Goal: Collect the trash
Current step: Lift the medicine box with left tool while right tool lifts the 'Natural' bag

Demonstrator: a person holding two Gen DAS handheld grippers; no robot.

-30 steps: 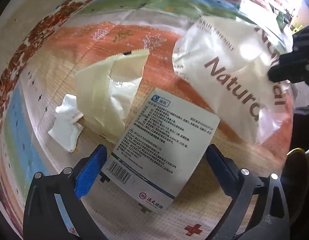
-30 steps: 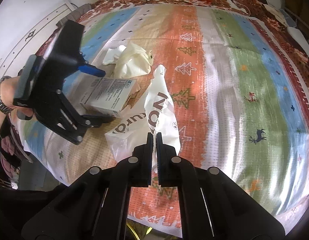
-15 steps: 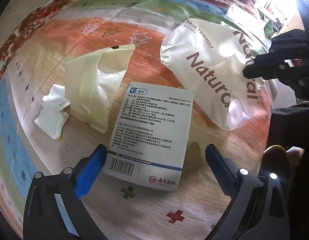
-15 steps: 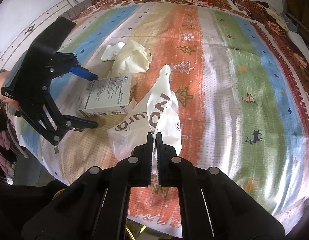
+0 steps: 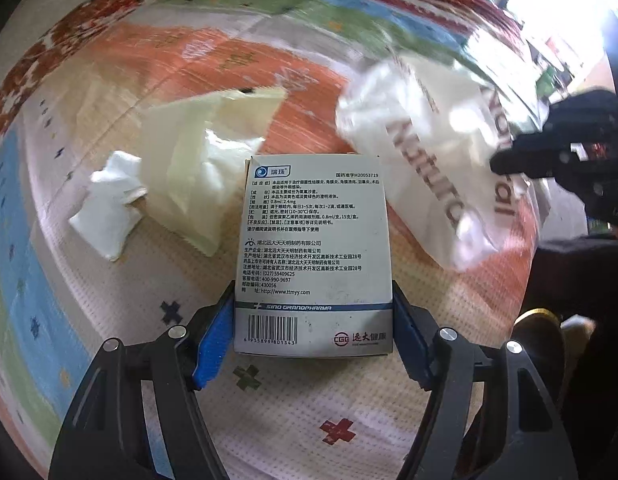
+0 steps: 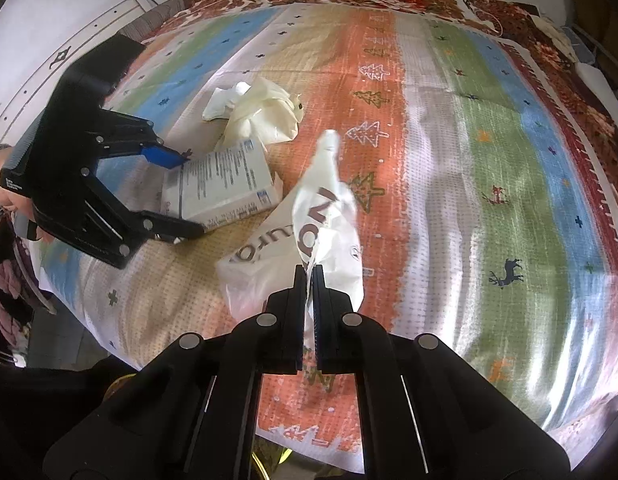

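Note:
A white medicine box (image 5: 313, 256) with blue trim and a barcode lies on the striped bedspread. My left gripper (image 5: 313, 312) is shut on its near end, a blue pad on each side; it also shows in the right wrist view (image 6: 189, 196), with the box (image 6: 221, 184) in it. My right gripper (image 6: 308, 276) is shut on a white plastic bag (image 6: 309, 240) printed "Natural" and holds it up above the bed. The bag (image 5: 433, 152) and the right gripper (image 5: 501, 166) show at right in the left wrist view. A cream wrapper (image 5: 197, 160) and a white crumpled tissue (image 5: 109, 204) lie left of the box.
The striped bedspread (image 6: 469, 160) covers a wide bed. Its near edge (image 6: 121, 336) drops to the floor at lower left. A white wall (image 6: 49, 20) stands behind the bed at left. The wrapper (image 6: 269, 112) and tissue (image 6: 221, 100) lie beyond the box.
My left gripper has moved forward over the box and closed its jaws on the near end. The right gripper keeps hold of the bag, which has shifted slightly.

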